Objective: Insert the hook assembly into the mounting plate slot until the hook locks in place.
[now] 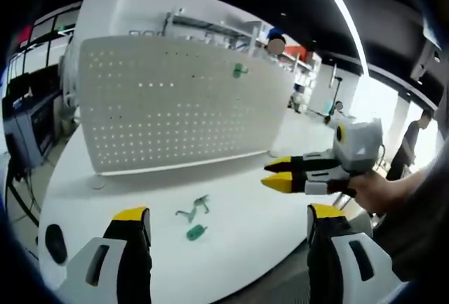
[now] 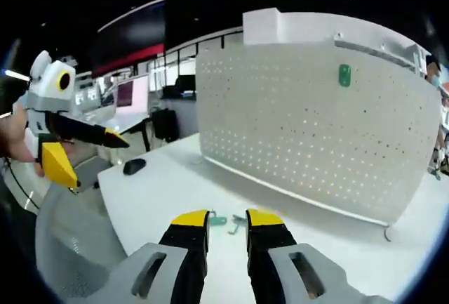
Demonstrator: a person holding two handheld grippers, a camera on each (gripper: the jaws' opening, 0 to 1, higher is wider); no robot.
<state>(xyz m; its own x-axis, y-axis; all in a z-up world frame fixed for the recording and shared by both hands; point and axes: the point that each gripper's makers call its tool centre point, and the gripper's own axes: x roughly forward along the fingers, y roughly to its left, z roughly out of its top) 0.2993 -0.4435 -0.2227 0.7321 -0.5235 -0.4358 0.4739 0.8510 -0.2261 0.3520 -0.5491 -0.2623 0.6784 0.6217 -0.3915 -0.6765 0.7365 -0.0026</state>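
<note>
A white perforated pegboard panel [image 1: 168, 100] stands upright on a white table [image 1: 238, 248], and it is the only thing here that holds anything: one green hook piece [image 1: 240, 71] is seated in its holes near the upper edge, seen also as a small green tab in the right gripper view [image 2: 344, 74]. Two more pieces lie loose on the table in front of the panel: a thin bent wire hook [image 1: 194, 208] with a green tint and a short green plastic base [image 1: 196, 232] just beside it, apart from the panel. That makes three green pieces, one board. The left gripper [image 1: 228, 218] has its yellow-tipped jaws spread wide and holds nothing. The right gripper [image 2: 226, 218] hovers above the loose pieces with jaws narrowed to a small gap, nothing between them. A dark computer mouse [image 2: 133, 166] sits on the table's far side.
</note>
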